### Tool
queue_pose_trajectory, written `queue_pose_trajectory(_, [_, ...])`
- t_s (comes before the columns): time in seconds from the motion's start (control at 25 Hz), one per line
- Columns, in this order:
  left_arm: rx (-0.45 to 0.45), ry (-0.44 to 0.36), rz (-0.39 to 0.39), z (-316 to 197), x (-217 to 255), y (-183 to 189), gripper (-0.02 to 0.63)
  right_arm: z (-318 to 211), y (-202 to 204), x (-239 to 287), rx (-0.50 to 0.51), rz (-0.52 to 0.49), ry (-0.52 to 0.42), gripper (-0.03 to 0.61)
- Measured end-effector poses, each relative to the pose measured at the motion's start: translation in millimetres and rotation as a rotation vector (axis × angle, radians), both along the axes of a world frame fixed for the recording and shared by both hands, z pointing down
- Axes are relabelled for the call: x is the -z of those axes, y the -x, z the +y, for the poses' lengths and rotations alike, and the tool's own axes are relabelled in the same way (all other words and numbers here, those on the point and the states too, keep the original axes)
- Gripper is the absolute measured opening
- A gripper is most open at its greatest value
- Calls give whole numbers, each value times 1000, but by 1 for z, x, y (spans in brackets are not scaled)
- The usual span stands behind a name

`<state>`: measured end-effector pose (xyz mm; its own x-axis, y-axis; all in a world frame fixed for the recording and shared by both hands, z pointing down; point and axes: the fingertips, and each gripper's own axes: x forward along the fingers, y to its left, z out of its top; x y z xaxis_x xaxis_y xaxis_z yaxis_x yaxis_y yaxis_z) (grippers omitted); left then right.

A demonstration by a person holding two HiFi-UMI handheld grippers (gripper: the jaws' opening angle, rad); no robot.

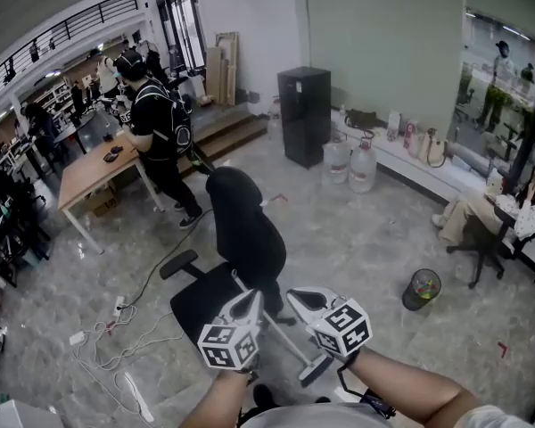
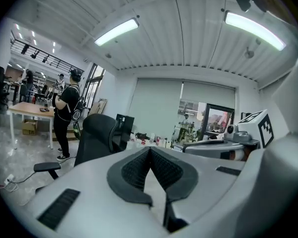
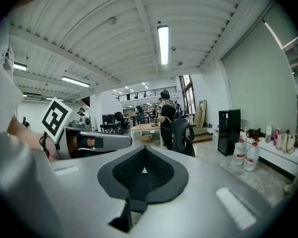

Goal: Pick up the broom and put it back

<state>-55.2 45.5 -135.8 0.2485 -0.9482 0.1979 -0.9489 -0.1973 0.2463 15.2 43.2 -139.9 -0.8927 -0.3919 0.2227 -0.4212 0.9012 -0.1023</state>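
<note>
Broom [image 1: 290,341], white pole w/ dark head, lies on floor [image 1: 366,239] by office chair [image 1: 245,230], below left hand-held gripper [image 1: 248,301] & right hand-held gripper [image 1: 305,300]; both jaws closed, empty, clear of it.

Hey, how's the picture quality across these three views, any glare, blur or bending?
Head view: fisheye bends the balcony railing, light is even, little blur. Left gripper view: both ceiling lights blow out white, corners vignette to black. Right gripper view: the ceiling strip light glares, black corners, distant room looks fairly sharp.
</note>
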Motion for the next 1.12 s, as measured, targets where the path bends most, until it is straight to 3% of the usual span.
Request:
queue_pose_trajectory(0.24, [-21, -65, -13, -9, 41, -31, 6, -5, -15, 42, 0, -60, -62, 2])
queue_pose_trajectory(0.56, [-41, -92, -2, -11, 62, -56, 6, -11, -24, 64, -7, -99, -69, 2])
queue_pose_trajectory(1.12, [-25, -88, 3, -18, 58, -48, 8, -10, -11, 63, 19, -83, -90, 2])
